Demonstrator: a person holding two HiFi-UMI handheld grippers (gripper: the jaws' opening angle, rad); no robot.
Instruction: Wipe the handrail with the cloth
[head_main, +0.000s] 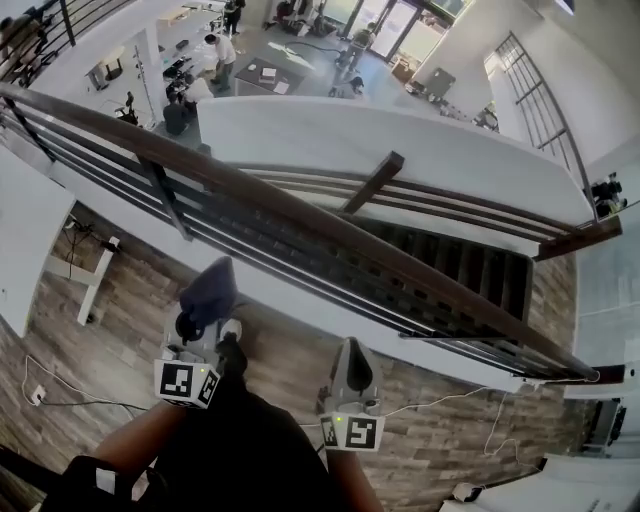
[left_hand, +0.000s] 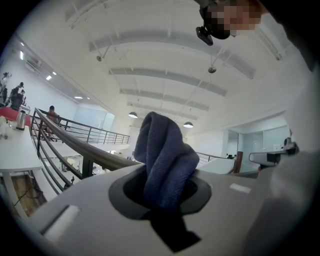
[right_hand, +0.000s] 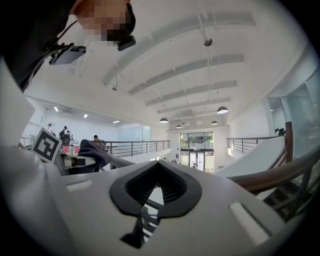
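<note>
A dark wooden handrail (head_main: 300, 215) runs diagonally from upper left to lower right on black posts. On the near side of it, apart from the rail, my left gripper (head_main: 203, 322) points upward, shut on a dark blue cloth (head_main: 211, 288). In the left gripper view the cloth (left_hand: 165, 157) stands bunched up out of the jaws, with the handrail (left_hand: 75, 142) off to the left. My right gripper (head_main: 352, 348) is to the right, also short of the rail, shut and holding nothing. In the right gripper view the handrail (right_hand: 280, 172) passes on the right.
Beyond the rail there is a drop to a lower floor with a staircase (head_main: 450, 270), desks and people (head_main: 222, 55). A white desk leg (head_main: 95, 285) and floor cables (head_main: 60, 400) lie at the left. Another railing (head_main: 540, 100) runs at the upper right.
</note>
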